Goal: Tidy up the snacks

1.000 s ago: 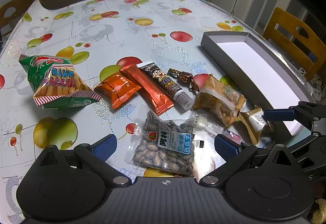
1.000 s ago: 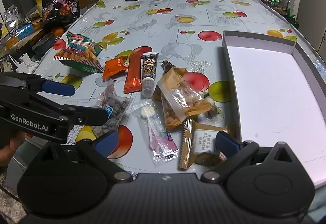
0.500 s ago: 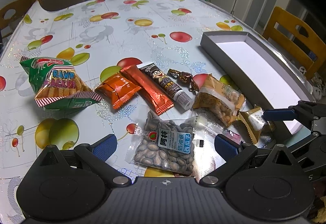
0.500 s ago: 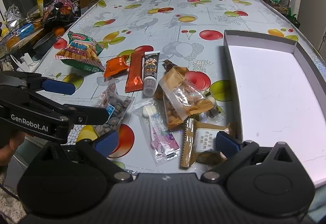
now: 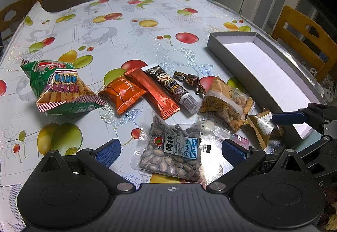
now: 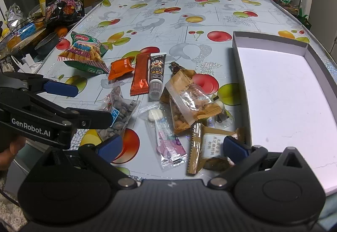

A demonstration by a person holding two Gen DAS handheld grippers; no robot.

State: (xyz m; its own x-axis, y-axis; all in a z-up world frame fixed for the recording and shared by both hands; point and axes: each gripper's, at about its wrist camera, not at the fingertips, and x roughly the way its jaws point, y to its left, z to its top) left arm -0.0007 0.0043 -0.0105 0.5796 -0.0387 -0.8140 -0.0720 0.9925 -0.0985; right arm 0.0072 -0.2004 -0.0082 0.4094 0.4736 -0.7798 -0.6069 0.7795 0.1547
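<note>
fruit-print cloth covers the bench (image 5: 130,42), with wooden chairs (image 5: 303,38) at its far and right edges. snacks cluster mid-frame: prawn cracker bag (image 5: 56,88) at left, watermelon seed packet (image 5: 174,154) lowest. grey box (image 5: 259,67) sits at right, white floor bare, beside the bench's edge. left tool (image 5: 170,149) and right tool (image 6: 171,146) both gape wide, holding nothing, above the near edge.
</note>
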